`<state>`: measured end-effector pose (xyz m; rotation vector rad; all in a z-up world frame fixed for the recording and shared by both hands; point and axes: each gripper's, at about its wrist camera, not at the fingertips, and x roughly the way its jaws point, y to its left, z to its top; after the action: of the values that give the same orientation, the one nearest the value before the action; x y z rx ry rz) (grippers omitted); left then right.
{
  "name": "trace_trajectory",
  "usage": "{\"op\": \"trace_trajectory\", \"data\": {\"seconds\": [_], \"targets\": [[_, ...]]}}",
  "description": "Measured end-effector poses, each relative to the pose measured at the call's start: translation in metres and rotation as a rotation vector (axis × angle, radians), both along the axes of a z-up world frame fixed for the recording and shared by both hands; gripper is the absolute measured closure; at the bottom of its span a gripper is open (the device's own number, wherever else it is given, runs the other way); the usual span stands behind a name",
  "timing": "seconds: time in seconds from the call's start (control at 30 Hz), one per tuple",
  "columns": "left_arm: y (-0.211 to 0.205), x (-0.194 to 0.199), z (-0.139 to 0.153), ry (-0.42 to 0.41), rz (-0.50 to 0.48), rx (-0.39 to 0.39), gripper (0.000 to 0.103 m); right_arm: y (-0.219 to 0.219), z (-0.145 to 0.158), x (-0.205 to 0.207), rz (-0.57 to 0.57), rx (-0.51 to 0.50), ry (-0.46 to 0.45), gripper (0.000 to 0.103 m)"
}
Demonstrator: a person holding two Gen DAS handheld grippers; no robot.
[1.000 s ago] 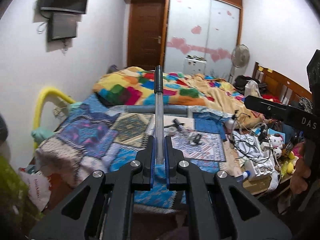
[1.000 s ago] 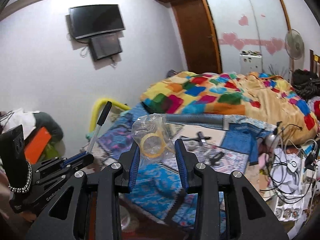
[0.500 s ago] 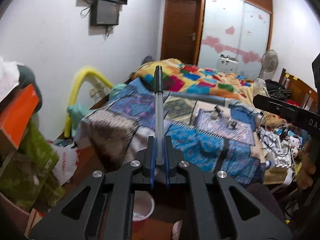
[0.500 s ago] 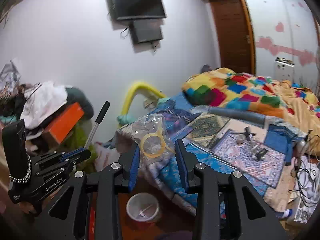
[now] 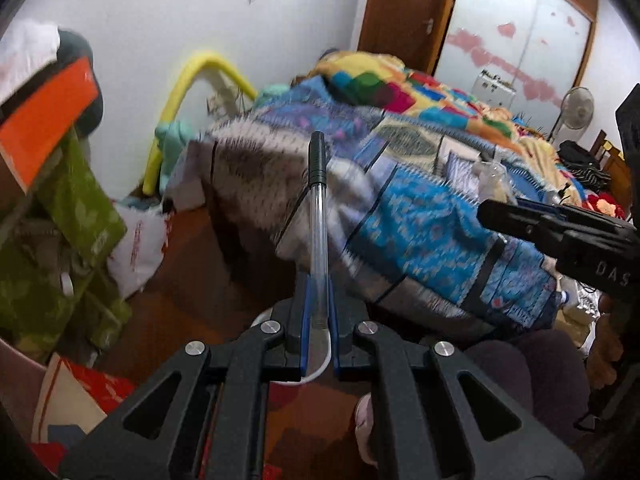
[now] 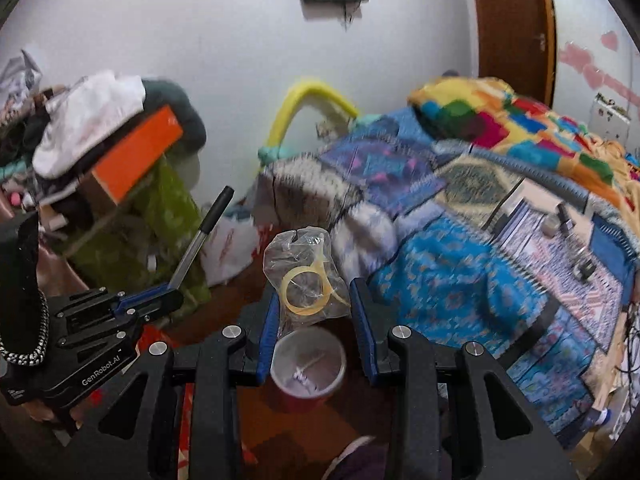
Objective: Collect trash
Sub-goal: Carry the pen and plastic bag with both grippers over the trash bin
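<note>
My left gripper (image 5: 319, 312) is shut on a clear pen with a black cap (image 5: 319, 216), which stands up between the jaws; it also shows in the right wrist view (image 6: 200, 242). My right gripper (image 6: 314, 308) is shut on a crumpled clear plastic bag with a yellow ring inside (image 6: 306, 280). A small bin with a white liner and red base (image 6: 308, 364) stands on the floor straight below the bag, with a few scraps in it. In the left wrist view only its white rim (image 5: 320, 364) shows behind the jaws.
The bed with patterned blankets (image 6: 460, 248) fills the right side. A pile of clothes and an orange box (image 6: 132, 156) on a green cloth stands at the left. A white plastic bag (image 5: 138, 240) lies on the brown floor by the wall. A yellow tube (image 6: 308, 98) arches behind.
Both grippers have swung left and tilted down from the bed toward the floor. The bin now sits larger and directly under the right gripper. Both grips are unchanged.
</note>
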<state>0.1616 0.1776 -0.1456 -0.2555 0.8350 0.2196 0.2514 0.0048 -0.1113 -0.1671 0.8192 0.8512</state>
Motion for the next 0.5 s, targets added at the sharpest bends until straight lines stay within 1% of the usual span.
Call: {"op": "trace_trajectory", "data": {"seconds": [0.13,0.23,0.3,0.37,0.5], "targets": [[0.013,0.009,-0.031,0.065,0.013,-0.04,0.096,0.023,-0.034,0.007,0.028,-0.063,0.066,0.071],[0.022,0.017,-0.055,0.114,0.028,-0.066,0.096,0.037,-0.057,0.012,0.046,-0.111,0.099,0.071],[0.027,0.023,-0.072,0.147,0.036,-0.099,0.096,0.046,-0.073,0.016,0.058,-0.14,0.124,0.071],[0.033,0.029,-0.089,0.18,0.04,-0.131,0.096,0.054,-0.088,0.021,0.075,-0.162,0.16,0.071],[0.042,0.041,-0.123,0.254,0.055,-0.17,0.096,0.073,-0.122,0.033,0.102,-0.215,0.236,0.071]]}}
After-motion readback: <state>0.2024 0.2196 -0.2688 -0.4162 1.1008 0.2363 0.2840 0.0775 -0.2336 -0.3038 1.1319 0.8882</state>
